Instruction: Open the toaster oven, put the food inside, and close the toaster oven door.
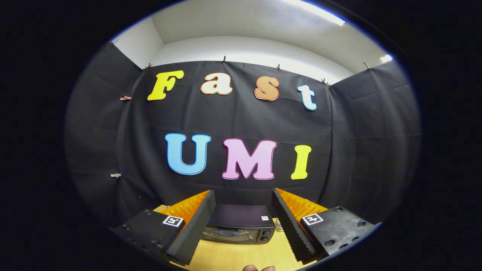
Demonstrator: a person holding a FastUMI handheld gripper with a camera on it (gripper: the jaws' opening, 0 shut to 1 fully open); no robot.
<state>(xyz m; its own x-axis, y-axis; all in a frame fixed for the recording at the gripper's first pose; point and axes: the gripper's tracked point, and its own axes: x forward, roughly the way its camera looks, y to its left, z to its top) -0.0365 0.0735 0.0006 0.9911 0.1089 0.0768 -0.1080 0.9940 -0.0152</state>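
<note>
Nearest the camera, the tips of a person's fingers are peeking up at the front edge of a pale wooden table. Just above them the gripper is being held with its two fingers spread wide apart, grasping nothing. The toaster oven is sitting on the table beyond and between the fingers, its glass door facing the camera and looking closed, with two knobs beside the door on one side. It is probably a stiff, fairly heavy metal box that will stay put; the door likely hinges at the bottom, so the best hold would be a handle along its top edge, though that handle is too small to make out. A small pale object is standing just beside the oven. Nothing is lying between gripper and door.
</note>
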